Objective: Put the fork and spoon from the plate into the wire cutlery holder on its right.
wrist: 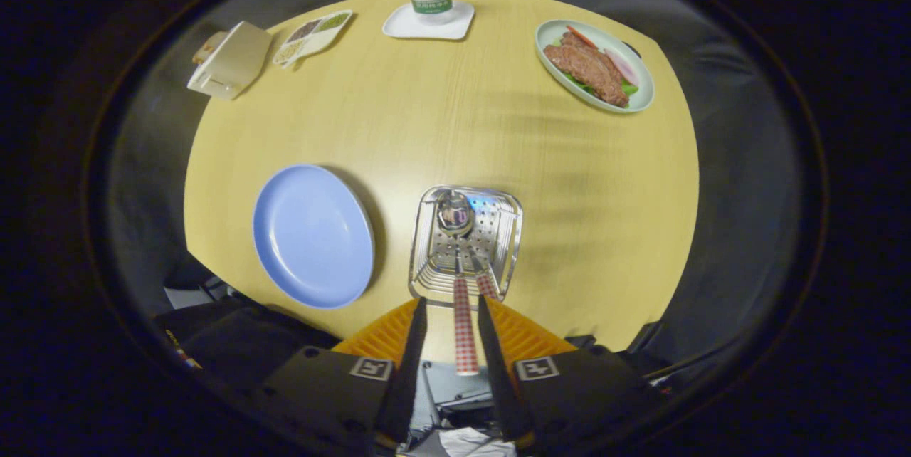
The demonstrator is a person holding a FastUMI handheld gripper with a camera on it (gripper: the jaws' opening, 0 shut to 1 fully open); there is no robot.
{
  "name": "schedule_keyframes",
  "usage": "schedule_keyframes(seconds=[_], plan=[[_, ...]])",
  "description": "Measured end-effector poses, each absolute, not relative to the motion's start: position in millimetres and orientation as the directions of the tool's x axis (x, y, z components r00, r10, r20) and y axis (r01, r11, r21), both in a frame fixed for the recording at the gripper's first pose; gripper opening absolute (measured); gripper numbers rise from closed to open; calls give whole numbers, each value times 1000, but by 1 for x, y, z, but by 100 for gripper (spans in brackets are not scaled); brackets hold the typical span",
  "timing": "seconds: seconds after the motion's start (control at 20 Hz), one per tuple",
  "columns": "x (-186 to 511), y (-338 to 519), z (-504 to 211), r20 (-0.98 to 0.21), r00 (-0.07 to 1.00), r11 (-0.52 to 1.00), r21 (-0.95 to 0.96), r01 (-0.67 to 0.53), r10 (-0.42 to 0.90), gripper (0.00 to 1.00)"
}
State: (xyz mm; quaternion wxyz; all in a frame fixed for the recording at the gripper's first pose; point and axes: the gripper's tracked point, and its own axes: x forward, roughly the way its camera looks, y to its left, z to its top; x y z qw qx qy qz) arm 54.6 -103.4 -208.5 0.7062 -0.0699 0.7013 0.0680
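Now spoon (455,218) in wire holder (466,243); blue plate (313,235) bare; tongs (452,318) spread around handle.

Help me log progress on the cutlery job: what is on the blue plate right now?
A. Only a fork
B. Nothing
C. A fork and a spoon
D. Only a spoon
B: the blue plate lies bare, while the spoon sits in the wire cutlery holder, its checked handle reaching back between the open gripper fingers, untouched by them.
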Motion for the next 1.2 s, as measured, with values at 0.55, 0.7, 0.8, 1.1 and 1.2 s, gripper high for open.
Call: schedule_keyframes(seconds=[0.55,0.7,0.8,1.1,1.2], plan=[[80,-58,-121,-860,471,980,150,-133,195,100],[91,-49,-71,-723,651,971,208,-113,231,99],[95,-50,-39,-594,770,965,236,-112,234,99],[81,-63,14,-260,952,980,155,-123,160,99],[64,-68,27,-192,970,983,137,-126,151,99]])
